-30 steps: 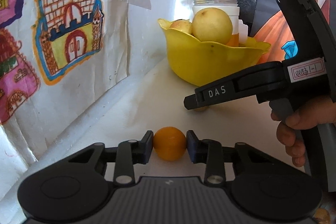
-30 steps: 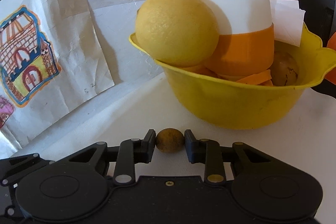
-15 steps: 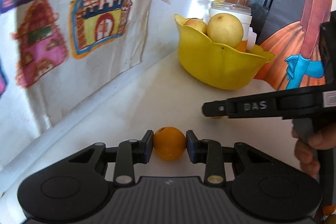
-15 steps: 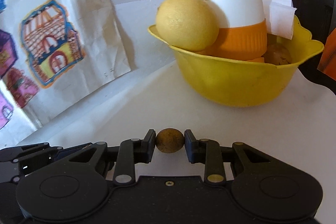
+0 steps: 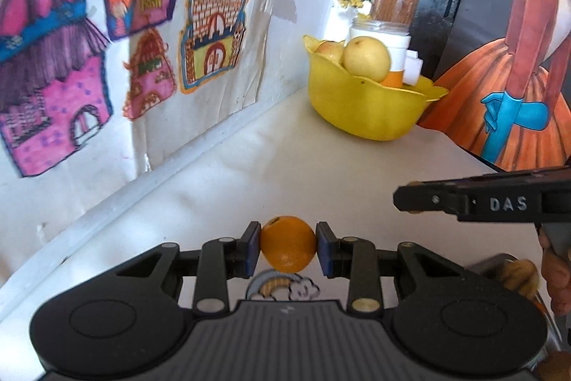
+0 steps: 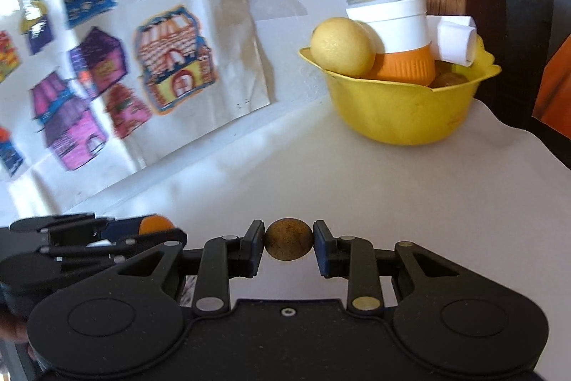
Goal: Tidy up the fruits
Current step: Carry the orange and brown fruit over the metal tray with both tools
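Note:
My left gripper [image 5: 287, 245] is shut on a small orange [image 5: 287, 243], held above the white table. My right gripper [image 6: 289, 240] is shut on a small round brown fruit [image 6: 289, 239]. The left gripper with the orange [image 6: 155, 224] shows at the left of the right wrist view. The right gripper's side [image 5: 481, 204] shows at the right of the left wrist view. A yellow bowl [image 5: 360, 106] [image 6: 399, 116] stands far ahead at the table's back. It holds a yellow pear-like fruit [image 5: 367, 59] [image 6: 340, 47], other fruit and a white-and-orange jar [image 6: 401, 41].
A wall with taped house drawings [image 5: 210, 27] [image 6: 171, 59] runs along the left. A painting of a woman in an orange dress [image 5: 514, 77] leans at the back right. The table's right edge [image 6: 535, 138] curves near the bowl. A rainbow sticker [image 5: 282, 286] lies under the left gripper.
Both grippers have pulled back from the yellow bowl, each still shut on its fruit. The bowl now looks smaller and farther, and more of the wall drawings show.

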The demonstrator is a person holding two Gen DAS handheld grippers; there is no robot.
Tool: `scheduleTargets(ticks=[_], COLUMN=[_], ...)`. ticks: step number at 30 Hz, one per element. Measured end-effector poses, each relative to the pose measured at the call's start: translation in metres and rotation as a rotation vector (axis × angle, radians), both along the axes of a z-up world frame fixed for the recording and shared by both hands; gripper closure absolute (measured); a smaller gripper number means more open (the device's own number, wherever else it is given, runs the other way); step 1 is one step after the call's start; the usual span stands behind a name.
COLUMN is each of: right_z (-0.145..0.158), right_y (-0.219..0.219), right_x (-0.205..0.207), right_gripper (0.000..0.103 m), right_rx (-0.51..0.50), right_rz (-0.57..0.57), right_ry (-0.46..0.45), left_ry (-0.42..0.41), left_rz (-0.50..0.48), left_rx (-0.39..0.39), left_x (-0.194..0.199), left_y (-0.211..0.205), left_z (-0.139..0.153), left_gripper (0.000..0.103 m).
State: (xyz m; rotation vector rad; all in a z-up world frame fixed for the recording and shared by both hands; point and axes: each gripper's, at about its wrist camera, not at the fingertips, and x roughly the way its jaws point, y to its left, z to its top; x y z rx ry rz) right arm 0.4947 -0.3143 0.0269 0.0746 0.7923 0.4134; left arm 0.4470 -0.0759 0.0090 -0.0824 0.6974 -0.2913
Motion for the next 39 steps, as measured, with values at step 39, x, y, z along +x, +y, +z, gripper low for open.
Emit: scheduleTargets(ticks=[39], right_z=[0.036], right_y=[-0.078], right_x=[-0.274], right_gripper=[0.071], right_rx=[-0.051], right_rz=[0.054], right_ry=[-0.274], left_ry=[-0.102], left_rz=[-0.110], left_rx=[-0.097], left_x=[-0.196], left_y=[-0.057], left_z=[0.051], left_gripper=[0.067])
